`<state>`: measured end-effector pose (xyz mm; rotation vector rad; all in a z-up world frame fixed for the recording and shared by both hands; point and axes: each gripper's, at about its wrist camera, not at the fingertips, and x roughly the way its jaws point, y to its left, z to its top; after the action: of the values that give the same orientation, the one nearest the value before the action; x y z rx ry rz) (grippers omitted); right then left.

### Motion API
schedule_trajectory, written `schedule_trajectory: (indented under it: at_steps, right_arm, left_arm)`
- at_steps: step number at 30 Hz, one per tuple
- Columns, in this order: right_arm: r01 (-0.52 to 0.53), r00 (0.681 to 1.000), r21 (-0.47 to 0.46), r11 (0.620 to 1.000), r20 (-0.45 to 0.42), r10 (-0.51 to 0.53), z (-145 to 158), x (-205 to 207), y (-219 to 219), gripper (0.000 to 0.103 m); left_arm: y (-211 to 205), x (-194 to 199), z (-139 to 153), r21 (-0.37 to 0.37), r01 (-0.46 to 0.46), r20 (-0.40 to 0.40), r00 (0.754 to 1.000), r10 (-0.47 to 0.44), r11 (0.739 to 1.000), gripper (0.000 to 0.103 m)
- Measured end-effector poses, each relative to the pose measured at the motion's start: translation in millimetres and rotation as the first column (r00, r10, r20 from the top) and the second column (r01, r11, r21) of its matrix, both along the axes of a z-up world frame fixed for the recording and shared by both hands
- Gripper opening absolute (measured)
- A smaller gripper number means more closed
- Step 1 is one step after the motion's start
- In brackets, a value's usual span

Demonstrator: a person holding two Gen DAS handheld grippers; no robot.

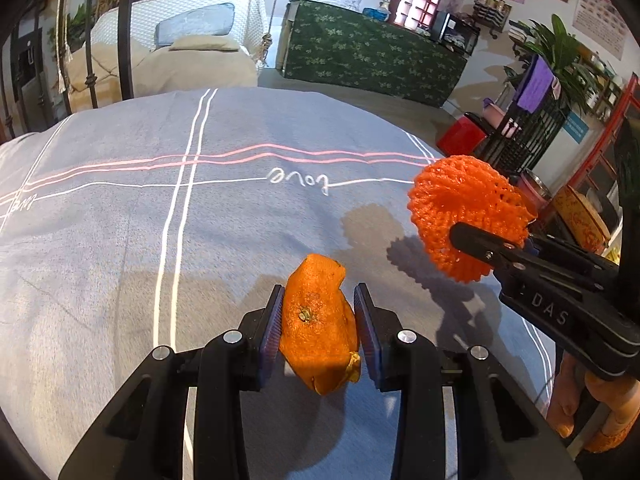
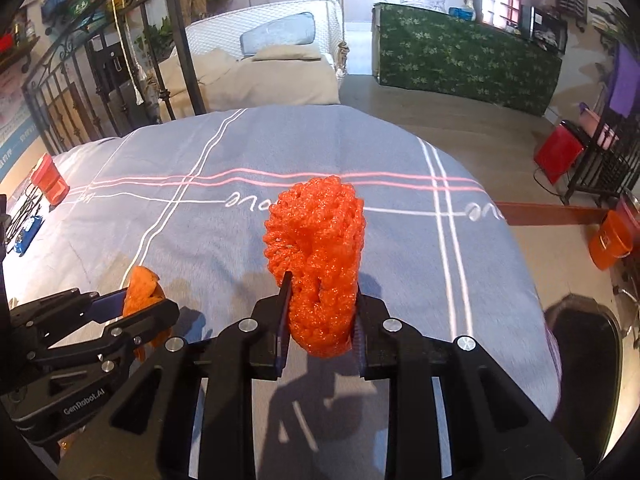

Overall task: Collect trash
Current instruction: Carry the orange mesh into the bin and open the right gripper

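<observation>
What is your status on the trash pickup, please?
Left gripper shut on orange peel. Right gripper shut on foam net. Both lifted over bedspread; nothing obstructing.

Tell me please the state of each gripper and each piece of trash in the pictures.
Left gripper: shut on the orange peel.
Right gripper: shut on the foam net.
Orange peel: held off the bed cover, between the pads.
Foam net: held off the bed cover, squeezed.
Bed cover: spread flat.
</observation>
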<state>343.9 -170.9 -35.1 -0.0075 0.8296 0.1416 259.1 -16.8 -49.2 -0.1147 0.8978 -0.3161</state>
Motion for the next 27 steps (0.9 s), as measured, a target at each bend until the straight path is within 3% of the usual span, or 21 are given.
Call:
schedule_trajectory:
  at_steps: [14, 27]
  right_arm:
    - [0.123, 0.992, 0.029, 0.992, 0.025, -0.124, 2.7, -66.0, -53.3, 0.026]
    - [0.295, 0.955, 0.072, 0.953, 0.003, -0.296, -10.5, -123.3, -120.9, 0.026]
  left_arm:
    - [-41.8, -32.0, 4.5, 0.028, 0.111, 0.017, 0.994, -0.111, 0.993, 0.035]
    - [-96.9, -51.9, 2.8, 0.024, 0.252, 0.016, 0.968, -0.252, 0.968, 0.035]
